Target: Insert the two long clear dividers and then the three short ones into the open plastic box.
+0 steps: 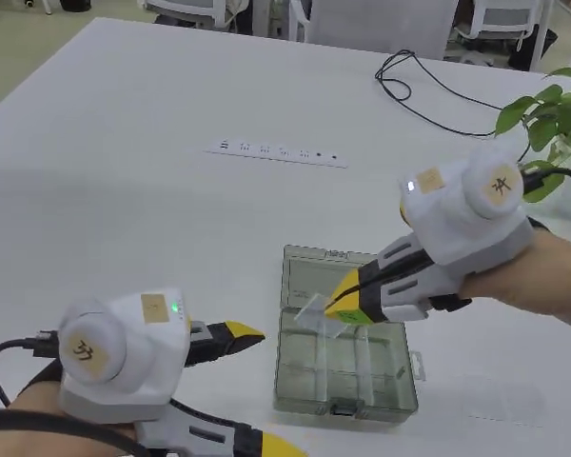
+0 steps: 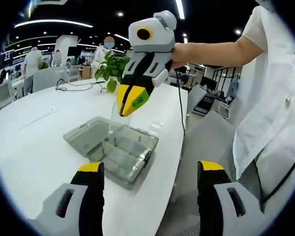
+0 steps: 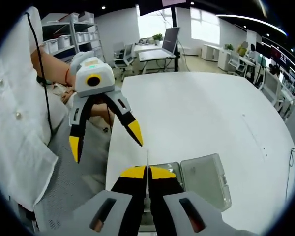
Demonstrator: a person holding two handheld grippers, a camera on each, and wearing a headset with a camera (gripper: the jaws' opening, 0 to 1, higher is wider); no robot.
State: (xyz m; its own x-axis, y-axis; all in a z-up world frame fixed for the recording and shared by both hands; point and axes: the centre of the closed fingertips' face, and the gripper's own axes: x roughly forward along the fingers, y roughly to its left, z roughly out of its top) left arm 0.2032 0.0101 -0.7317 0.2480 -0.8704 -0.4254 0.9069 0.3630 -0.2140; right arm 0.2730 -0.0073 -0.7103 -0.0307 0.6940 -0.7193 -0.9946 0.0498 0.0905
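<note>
Head view: the open plastic box sits on the white table with its lid laid back flat on the far side. The right tool hangs over the box's far left part, jaws closed on a clear divider that tilts above the box interior. Whether the divider's lower edge touches the box cannot be told here. The left tool is to the left of the box and apart from it, jaws spread wide with nothing between them. Well beyond the box lie a power strip and a black cable; a plant stands off to the far right of it.

Left gripper view: the divider shows side-on, hanging upright from the right tool's tips over the box. The head view does not give this profile.

Right gripper view: the divider appears edge-on as a thin line pinched between the closed yellow tips, with the lid just to the right. The left tool faces the camera with its jaws wide apart.
</note>
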